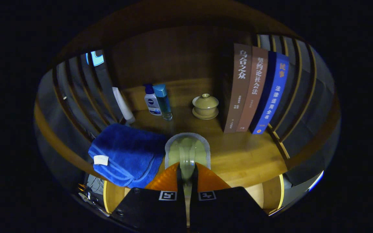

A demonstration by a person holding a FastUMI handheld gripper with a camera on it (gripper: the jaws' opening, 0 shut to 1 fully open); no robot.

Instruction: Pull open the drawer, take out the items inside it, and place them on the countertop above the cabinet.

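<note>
Jaws (186,176) nearly closed, pinching a pale green cup (187,150) by its rim over the counter (244,155), just right of the blue towel (125,155). I should lower it flat onto bare wood, clear of the towel, then part my fingers gently

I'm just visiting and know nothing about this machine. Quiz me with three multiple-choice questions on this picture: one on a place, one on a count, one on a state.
1. Where does the lidded cup stand?
A. on the floor
B. between the bottles and the books
C. on top of the books

2. How many books stand upright?
A. one
B. three
C. six

3. The tongs are:
A. wide open
B. shut on a pale green pad
C. shut on a spoon

Answers:
1. B, the bottles are on one side and the books on the other.
2. B, three spines side by side.
3. B, both fingers press the pad.
</note>
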